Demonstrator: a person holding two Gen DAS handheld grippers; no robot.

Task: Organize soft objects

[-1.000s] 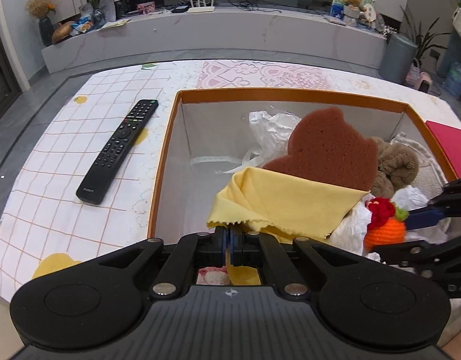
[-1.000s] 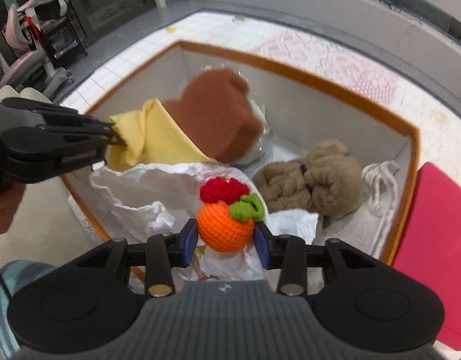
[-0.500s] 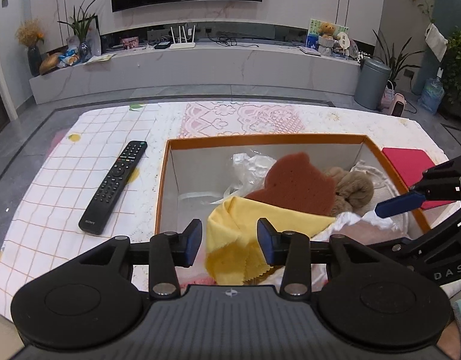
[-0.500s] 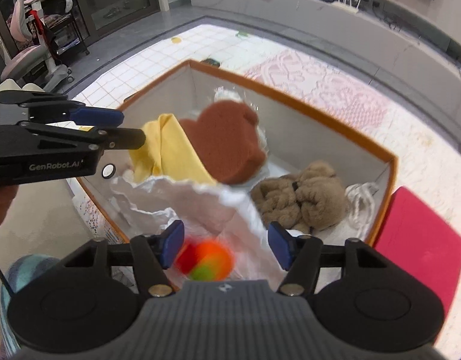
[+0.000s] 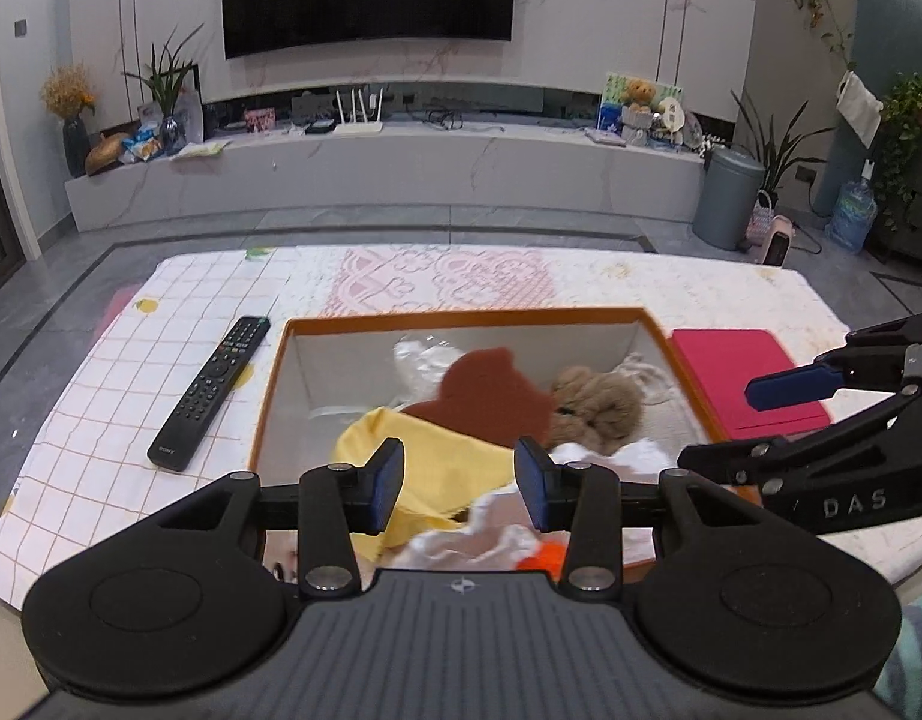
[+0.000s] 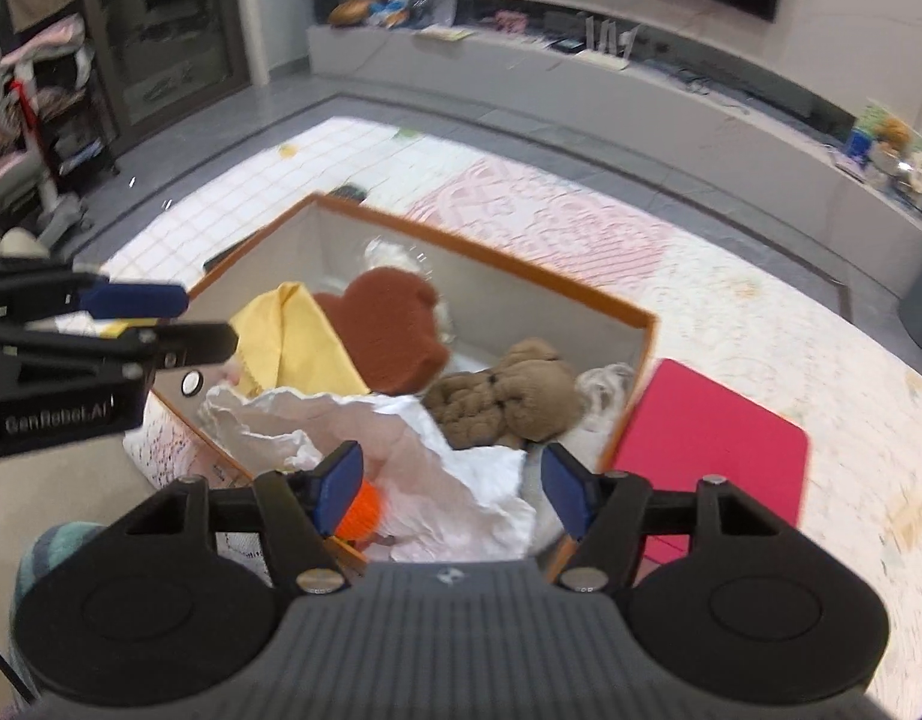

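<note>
An orange-rimmed box [image 5: 461, 318] holds a yellow cloth [image 5: 443, 456], a brown bear-shaped sponge [image 5: 484, 396], a tan plush [image 5: 598, 408], crumpled white wrapping [image 5: 490, 534] and an orange crochet toy [image 5: 547, 555]. My left gripper [image 5: 459, 480] hangs open above the box's near edge, over the cloth and clear of it. My right gripper [image 6: 453, 486] hovers over the wrapping [image 6: 401, 438], its jaws opening with nothing between them. The crochet toy [image 6: 365, 507] lies below its left pad. Each gripper also shows in the other's view, the right gripper [image 5: 718, 423] and the left gripper [image 6: 209, 321].
A black remote [image 5: 212, 393] lies on the checked tablecloth left of the box. A red flat pad [image 5: 742, 372] sits against the box's right side. Beyond the table are the floor, a long TV console and a grey bin [image 5: 724, 198].
The left gripper let go of the yellow cloth and the right let go of the orange crochet toy, which dropped into the box. Both grippers rose and drew back.
</note>
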